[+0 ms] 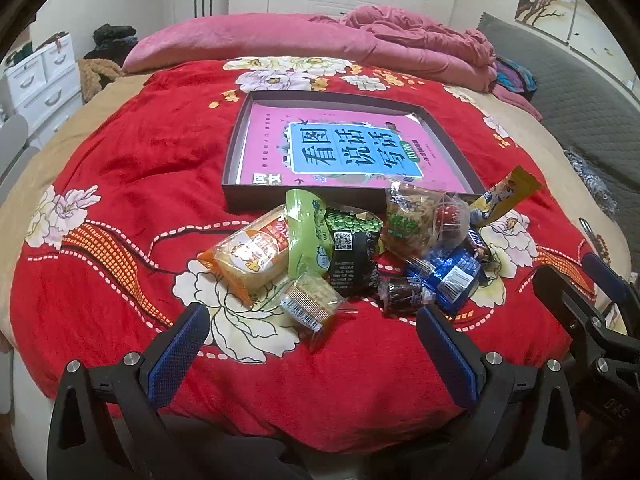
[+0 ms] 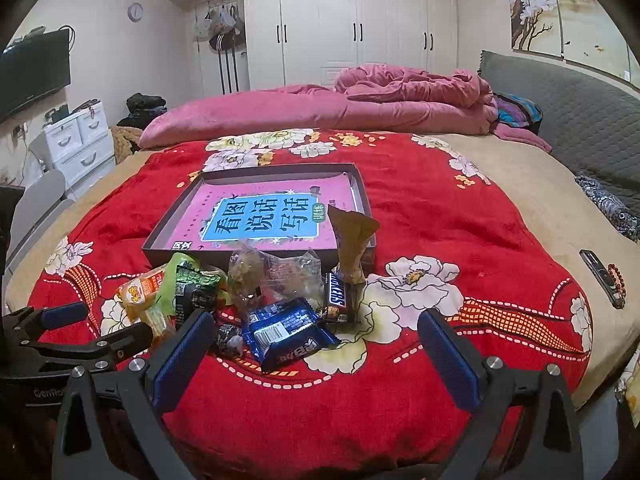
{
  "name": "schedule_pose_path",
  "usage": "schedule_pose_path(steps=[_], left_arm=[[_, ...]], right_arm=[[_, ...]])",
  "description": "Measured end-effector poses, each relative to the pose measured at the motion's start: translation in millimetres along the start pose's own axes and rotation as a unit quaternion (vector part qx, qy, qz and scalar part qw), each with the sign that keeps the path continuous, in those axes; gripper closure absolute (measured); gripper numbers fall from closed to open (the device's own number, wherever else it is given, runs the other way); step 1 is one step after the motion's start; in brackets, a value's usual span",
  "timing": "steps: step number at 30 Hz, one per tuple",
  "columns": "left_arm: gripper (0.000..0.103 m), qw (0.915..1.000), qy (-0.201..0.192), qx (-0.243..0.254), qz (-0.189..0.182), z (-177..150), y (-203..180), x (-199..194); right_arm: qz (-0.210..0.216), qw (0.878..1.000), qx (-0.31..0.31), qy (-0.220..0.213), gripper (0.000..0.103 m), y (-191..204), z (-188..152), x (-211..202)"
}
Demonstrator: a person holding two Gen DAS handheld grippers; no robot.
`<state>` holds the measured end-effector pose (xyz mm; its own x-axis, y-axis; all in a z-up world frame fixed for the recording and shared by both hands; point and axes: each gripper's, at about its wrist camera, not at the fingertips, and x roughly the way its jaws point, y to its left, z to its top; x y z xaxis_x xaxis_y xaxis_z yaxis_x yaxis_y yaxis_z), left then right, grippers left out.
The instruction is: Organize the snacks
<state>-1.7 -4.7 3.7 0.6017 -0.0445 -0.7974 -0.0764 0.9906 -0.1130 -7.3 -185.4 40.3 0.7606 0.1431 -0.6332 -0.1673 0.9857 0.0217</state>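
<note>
Holding both the left gripper [image 1: 312,344] and right gripper [image 2: 316,344] with fingers wide and empty, you are facing the snacks [image 1: 348,248] heaped on the bed [image 1: 120,168] before the tray [image 1: 240,148]; overlapping slippery wrappers are risking double grabs.

Left gripper [image 1: 312,332]: black plastic frame with triangular cut-outs, two fingers faced with blue ribbed pads [image 1: 178,354], round silver screw heads at the finger bases. Right gripper [image 2: 316,340]: same build, black frame, blue textured pads [image 2: 182,360], silver screws. White lettering shows on each black body, partly legible only. No hands, sleeves or cables are visible.
</note>
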Motion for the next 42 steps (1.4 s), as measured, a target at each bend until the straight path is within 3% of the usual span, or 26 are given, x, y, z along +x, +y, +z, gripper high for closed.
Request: schedule_pose_path(steps=[34,42], left_arm=[[0.0,1.0,0.005,0.003,-0.001,-0.7,-0.8,1.5],[0.0,0.9997,0.019,-0.016,0.004,-0.6,12.5,8.9]], right_arm=[[0.001,1.0,-0.001,0.008,0.0,-0.4,-3.3,5.3],[0.001,1.0,0.007,0.019,0.0,-2.8,-1.8,10.3]])
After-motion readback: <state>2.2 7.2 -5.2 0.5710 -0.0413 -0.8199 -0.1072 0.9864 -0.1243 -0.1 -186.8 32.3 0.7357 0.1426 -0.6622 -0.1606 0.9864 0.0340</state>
